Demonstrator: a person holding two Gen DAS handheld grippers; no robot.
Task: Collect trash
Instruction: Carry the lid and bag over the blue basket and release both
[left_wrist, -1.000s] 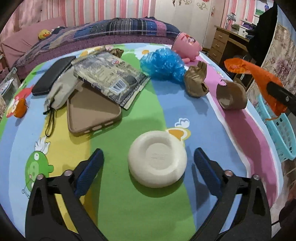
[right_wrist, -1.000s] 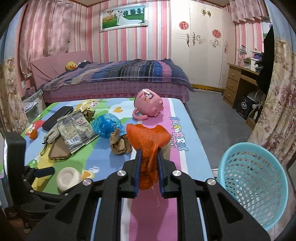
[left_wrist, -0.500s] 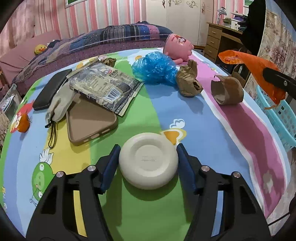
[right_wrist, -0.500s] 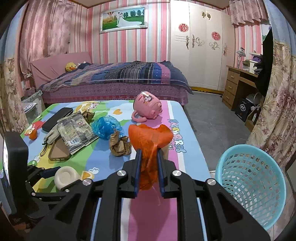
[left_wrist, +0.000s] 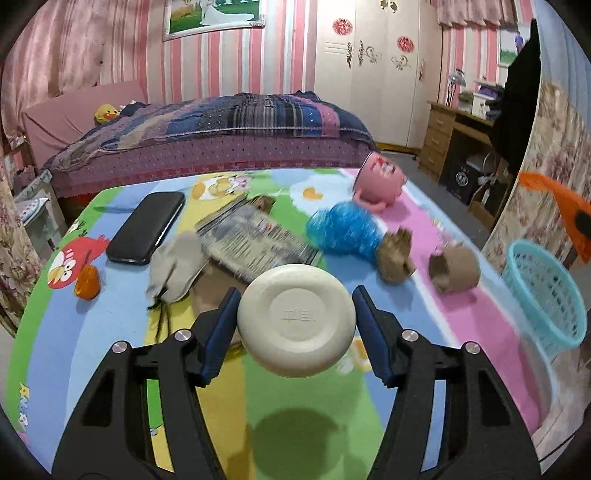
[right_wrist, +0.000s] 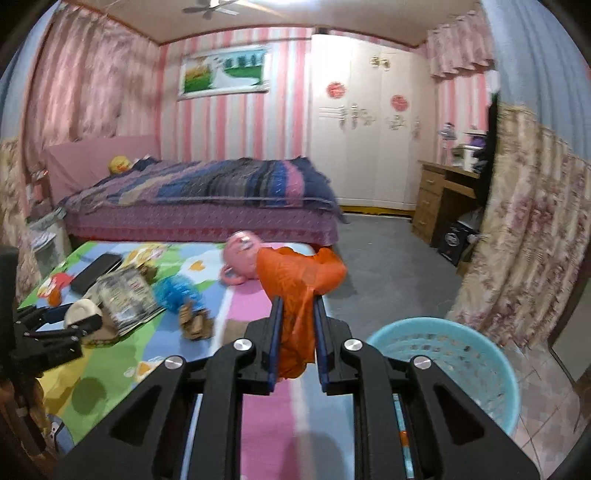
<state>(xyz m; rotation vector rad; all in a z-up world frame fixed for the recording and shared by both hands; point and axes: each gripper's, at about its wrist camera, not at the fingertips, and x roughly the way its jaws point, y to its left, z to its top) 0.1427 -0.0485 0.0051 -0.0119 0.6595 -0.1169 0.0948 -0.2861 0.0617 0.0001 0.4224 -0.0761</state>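
Observation:
My left gripper (left_wrist: 295, 317) is shut on a round cream-white lid (left_wrist: 296, 320) and holds it lifted above the table; its shadow falls on the cloth below. In the right wrist view the lid (right_wrist: 83, 312) shows at the left. My right gripper (right_wrist: 297, 332) is shut on an orange plastic bag (right_wrist: 299, 291), held above the table's right edge. A light blue trash basket (right_wrist: 447, 365) stands on the floor just right of it, and shows in the left wrist view (left_wrist: 546, 295). A blue plastic wad (left_wrist: 343, 229) and two brown paper wads (left_wrist: 397, 254) (left_wrist: 456, 267) lie on the table.
On the cartoon tablecloth (left_wrist: 110, 332) lie a black phone (left_wrist: 146, 227), a grey pouch (left_wrist: 177, 264), a printed packet (left_wrist: 255, 240), a small orange piece (left_wrist: 86, 282) and a tipped pink mug (left_wrist: 380, 181). A bed (right_wrist: 199, 199) stands behind, a desk (right_wrist: 443, 199) at right.
My left gripper closed on the white lid and lifted it off the table. My right gripper rose and moved right toward the basket with the orange bag.

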